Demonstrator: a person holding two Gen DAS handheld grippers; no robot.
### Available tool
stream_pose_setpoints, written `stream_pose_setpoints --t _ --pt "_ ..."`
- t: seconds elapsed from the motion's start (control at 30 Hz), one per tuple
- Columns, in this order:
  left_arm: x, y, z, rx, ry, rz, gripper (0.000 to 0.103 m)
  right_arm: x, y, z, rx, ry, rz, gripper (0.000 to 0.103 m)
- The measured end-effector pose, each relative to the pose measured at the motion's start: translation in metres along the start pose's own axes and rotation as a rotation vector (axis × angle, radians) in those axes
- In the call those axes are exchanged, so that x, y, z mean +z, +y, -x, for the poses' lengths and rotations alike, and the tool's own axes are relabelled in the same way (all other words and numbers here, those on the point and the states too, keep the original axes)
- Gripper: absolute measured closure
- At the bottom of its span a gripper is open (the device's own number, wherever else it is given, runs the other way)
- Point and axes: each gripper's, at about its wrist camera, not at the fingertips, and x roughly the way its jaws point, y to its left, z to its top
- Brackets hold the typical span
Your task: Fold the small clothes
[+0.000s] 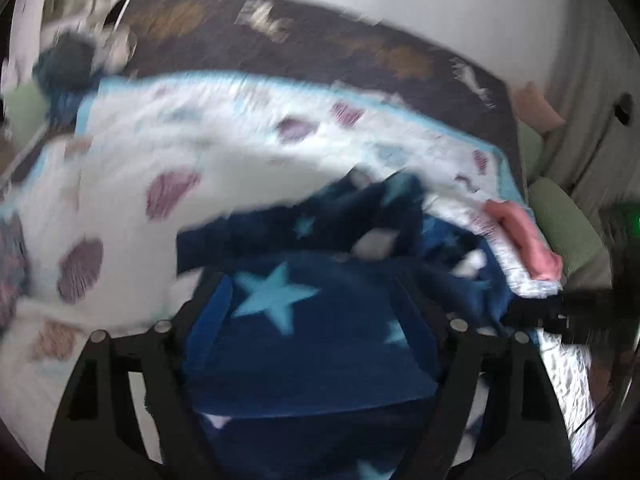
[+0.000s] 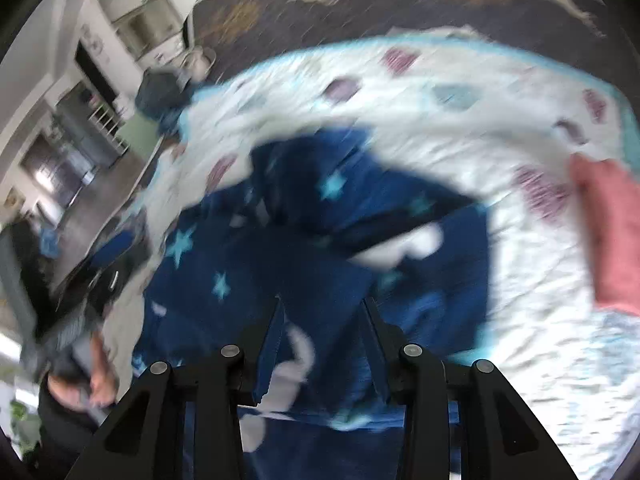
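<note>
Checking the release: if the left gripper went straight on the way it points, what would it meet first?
Most likely the navy star-print garment, which fills the space between the open left gripper; blur leaves depth unclear.

Both views smeared by motion blur; edges of everything soft.

Navy star-print garment (image 1: 280,300): shape cannot be made out; near end cut off by the bottom edge in the left wrist view, and partly hidden behind the left gripper (image 1: 316,280) arms. In the right wrist view its near part runs under the right gripper (image 2: 322,304).

Pink cloth (image 2: 612,232): cut off by the right edge; what item it is, cannot tell.

Dark blue heap (image 1: 64,68) at the far left of the quilt (image 1: 132,152): too blurred to identify.

A hand (image 2: 100,376) at near left, blurred.

Fingertips of both grippers indistinct against the dark fabric; contact cannot be told.
</note>
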Motion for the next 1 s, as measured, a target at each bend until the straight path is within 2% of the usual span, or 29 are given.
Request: stream_pose_setpoints --t 0.03,0.1,0.13,0.17,0.2,0.33,0.37,0.4,0.53,0.63,0.77,0.9,0.93,1.0 --pt "-0.004 0.006 -0.015 0.018 0.037 0.019 0.022 -0.006 0.004 -0.015 -0.053 0.037 0.037 0.064" --pt "-0.017 0.020 -0.049 0.085 0.163 0.046 0.022 -0.020 0.011 -0.045 -0.163 0.122 0.134 0.064" --pt "-0.024 0.025 -0.060 0.097 0.206 0.048 0.021 -0.027 0.008 -0.045 -0.162 0.104 0.157 0.063" --pt "-0.027 0.027 -0.063 0.085 0.195 0.042 0.021 -0.030 0.004 -0.040 -0.140 0.070 0.150 0.063" --pt "-0.026 0.025 -0.057 0.086 0.175 0.040 0.021 -0.031 -0.001 -0.037 -0.119 0.070 0.124 0.063" --pt "-0.028 0.016 -0.049 0.135 0.190 -0.026 0.021 -0.033 -0.027 -0.022 -0.078 0.090 0.046 0.058" --pt "-0.030 0.017 -0.041 0.143 0.185 -0.038 0.021 -0.035 -0.032 -0.015 -0.097 0.090 0.016 0.058" --pt "-0.031 0.018 -0.033 0.144 0.178 -0.038 0.021 -0.037 -0.036 -0.010 -0.130 0.085 0.003 0.050" --pt "-0.039 0.023 0.013 0.123 0.152 -0.050 0.021 -0.065 -0.031 0.034 -0.222 0.008 0.043 0.049" --pt "-0.041 0.034 0.040 0.114 0.136 -0.086 0.021 -0.097 -0.030 0.072 -0.179 -0.039 0.020 0.048" --pt "-0.059 0.047 0.092 -0.059 0.138 -0.043 0.021 -0.144 -0.025 0.115 -0.137 -0.062 0.005 0.048" --pt "-0.088 0.056 0.131 -0.070 0.153 -0.052 0.021 -0.191 -0.022 0.152 -0.098 -0.077 -0.031 0.047" --pt "-0.096 0.058 0.137 -0.085 0.162 -0.048 0.021 -0.206 -0.022 0.161 -0.063 -0.075 -0.061 0.046" --pt "-0.117 0.063 0.148 -0.110 0.196 -0.038 0.021 -0.227 -0.021 0.167 0.008 -0.065 -0.112 0.034"
